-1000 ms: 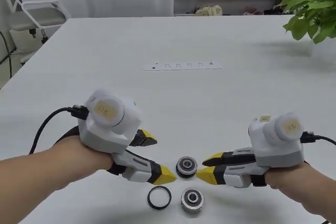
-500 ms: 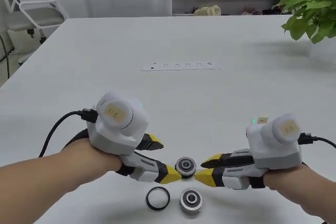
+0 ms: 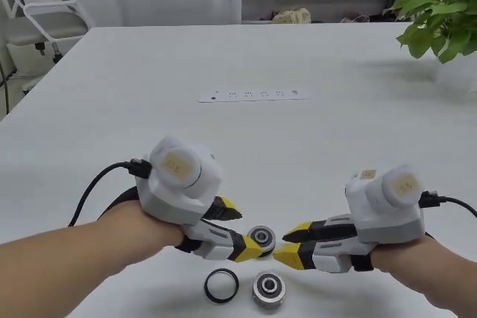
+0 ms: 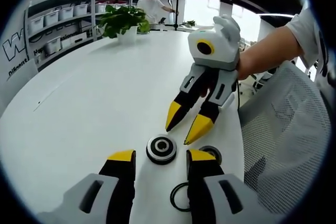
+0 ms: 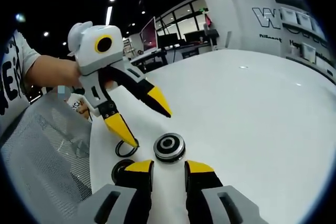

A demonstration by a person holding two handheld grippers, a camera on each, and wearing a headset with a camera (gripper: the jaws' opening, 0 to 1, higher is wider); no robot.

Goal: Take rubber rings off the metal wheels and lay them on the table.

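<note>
**Pin wheel, peel ring**

Both jaws stand spread. Your left gripper [image 3: 244, 233] and right gripper [image 3: 286, 243] flank the ringed wheel [image 3: 261, 237] on the table [image 3: 298, 147], tips just beside it. Best bet: clamp the metal hub with 1, hook the rubber edge with the other. 1 loose ring [image 3: 221, 285] lies beside the bare wheel [image 3: 268, 288], near you.

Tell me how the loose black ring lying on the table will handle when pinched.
The ring is a thin hollow band, so it probably flexes and squashes oval. It lies flat, so it should not roll, though catching its low edge may be fiddly.
</note>
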